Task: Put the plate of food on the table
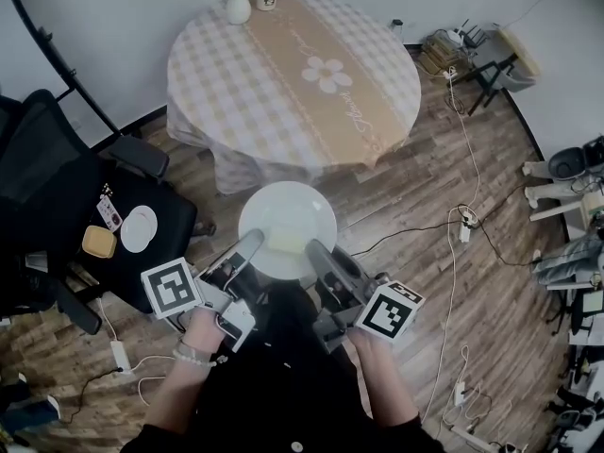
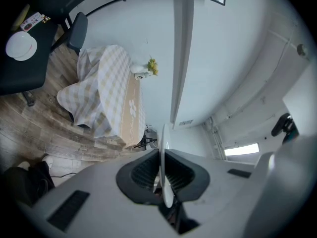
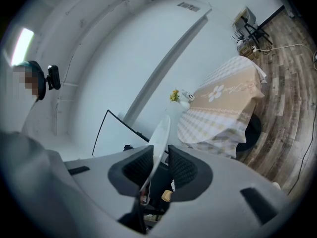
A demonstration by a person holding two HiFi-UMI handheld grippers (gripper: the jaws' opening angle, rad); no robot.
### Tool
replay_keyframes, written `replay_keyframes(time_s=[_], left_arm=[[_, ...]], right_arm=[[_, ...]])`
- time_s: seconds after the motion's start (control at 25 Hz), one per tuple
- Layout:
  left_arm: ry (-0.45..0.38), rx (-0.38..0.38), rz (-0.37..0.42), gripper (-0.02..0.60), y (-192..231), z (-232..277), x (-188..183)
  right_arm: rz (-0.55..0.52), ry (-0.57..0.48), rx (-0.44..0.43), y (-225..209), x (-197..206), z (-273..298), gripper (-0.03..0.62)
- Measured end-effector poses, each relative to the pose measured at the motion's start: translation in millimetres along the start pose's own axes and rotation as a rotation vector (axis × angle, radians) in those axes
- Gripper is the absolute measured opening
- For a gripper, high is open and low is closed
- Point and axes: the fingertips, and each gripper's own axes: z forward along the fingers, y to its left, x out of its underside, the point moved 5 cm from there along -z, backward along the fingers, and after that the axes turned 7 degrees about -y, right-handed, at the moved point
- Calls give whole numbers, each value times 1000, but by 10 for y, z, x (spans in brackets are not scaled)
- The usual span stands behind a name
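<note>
Plate [image 1: 288,213] clamped in left fingers [image 1: 242,250], loose between right fingers [image 1: 327,260], vase [image 1: 239,8] on table [image 1: 283,74] ahead

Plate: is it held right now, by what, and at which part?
The white plate is held at its near rim. Fingers of the left gripper clamp it, while fingers of the right gripper straddle the rim with a gap beside one.

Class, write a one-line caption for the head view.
Left tongs grip a white plate; right tongs straddle its rim, before a round table.
</note>
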Motion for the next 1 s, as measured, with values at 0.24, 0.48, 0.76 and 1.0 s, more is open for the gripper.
replay_keyframes(time_s=[0.24,0.48,0.76,1.0], left_arm=[[-16,0,-13,15,263,253,209],[-36,-17,-10,15,288,553,149],[-71,-21,-3,15,253,981,19],[-116,-28,-3,15,189,1285,-38]], right_arm=[[31,4,-14,-414,-50,-87,32],[54,25,-19,-641,-272,72,32],[47,64,-41,-877,-641,335,32],[48,97,-66,-1038,-943,513,32]])
